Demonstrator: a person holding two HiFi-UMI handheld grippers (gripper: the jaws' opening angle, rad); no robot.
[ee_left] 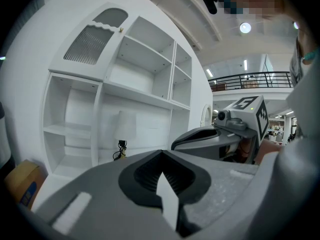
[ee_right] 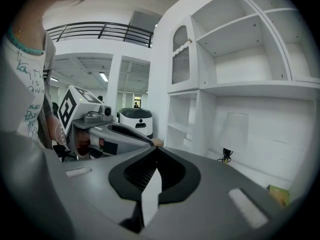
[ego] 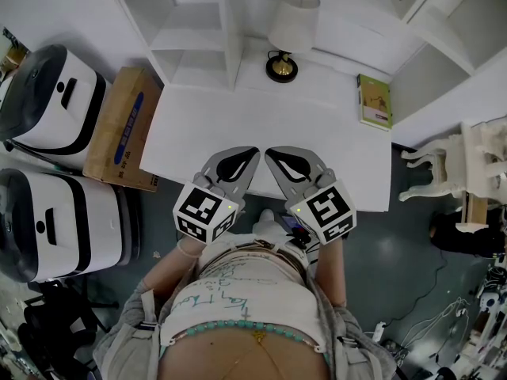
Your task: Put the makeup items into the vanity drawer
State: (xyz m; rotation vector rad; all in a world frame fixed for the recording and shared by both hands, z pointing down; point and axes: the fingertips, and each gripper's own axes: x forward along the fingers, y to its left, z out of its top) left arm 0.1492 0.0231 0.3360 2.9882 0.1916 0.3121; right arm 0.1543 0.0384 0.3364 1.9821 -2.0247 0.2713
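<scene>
Across the upper middle of the head view stands a white vanity [ego: 198,46] of open shelves. Its bench [ego: 261,117] spreads below them toward the person; the drawer cannot be made out from above. At far left two white machines [ego: 55,101] with dark tops sit on the floor, one above the other in the frame. A cardboard box [ego: 123,129] lies between the upper one and the bench. A white chair [ego: 463,161] shows at the right edge. Over the bench's near edge, at lower centre, the left tool [ego: 252,152] and right tool [ego: 269,152] hover just beside each other, each with its jaws pressed together and nothing between them. A lamp [ego: 291,22] sits at the bench's back, upper centre. A green booklet [ego: 374,101] lies flat near the bench's right rear corner.
</scene>
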